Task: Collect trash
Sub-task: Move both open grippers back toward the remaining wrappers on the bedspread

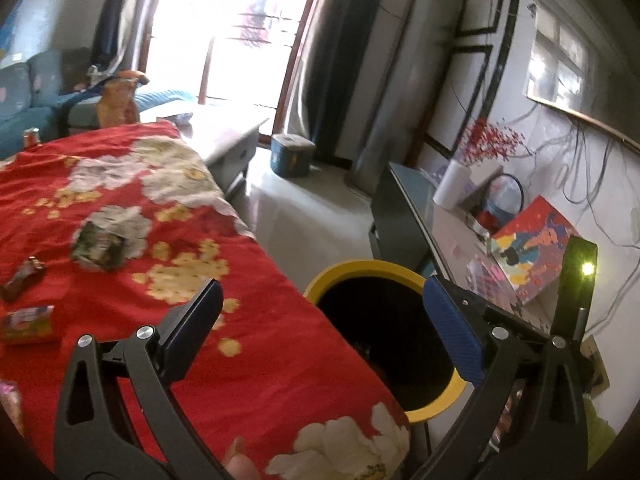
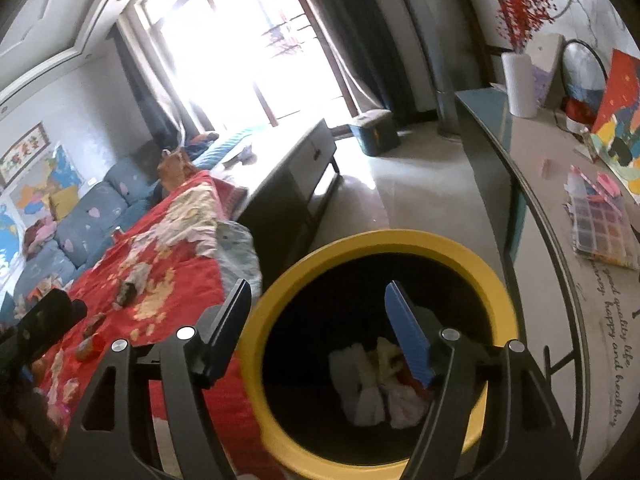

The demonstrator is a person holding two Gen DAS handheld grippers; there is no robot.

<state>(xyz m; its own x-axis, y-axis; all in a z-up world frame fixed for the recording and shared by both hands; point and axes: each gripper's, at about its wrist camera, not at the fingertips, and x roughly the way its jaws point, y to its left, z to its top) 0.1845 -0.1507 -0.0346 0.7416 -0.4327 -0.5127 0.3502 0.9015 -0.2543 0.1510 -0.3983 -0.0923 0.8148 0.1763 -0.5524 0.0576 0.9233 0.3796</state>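
Yellow-rimmed bin sits on the floor just beside the red flowered cloth, between it and the grey sideboard. Inside the bin, at the bottom: crumpled white and pale wrappers with a bit of red in them (individual pieces too blurred to separate). In the left wrist view the bin's interior reads plain black, contents not visible.

My right jaws hang over the bin mouth, spread apart, nothing between them; the blue-padded finger is over the opening, the black finger over the rim on the cloth side. My left jaws are spread wide, also empty, one black finger over the cloth, the blue pad over the bin's far rim. A fingertip of my hand shows at the bottom edge.

Trash on the cloth: a crumpled dark green wrapper, a dark brown wrapper near the left edge, and a small green-and-pink packet below it. All three apart from each other and well apart from the bin. A red can stands at the cloth's far edge.

Further out: blue sofa, low grey coffee table, teal box on the floor by the bright window. On the sideboard: white vase with red sprigs, colourful picture, colour swatch sheet.
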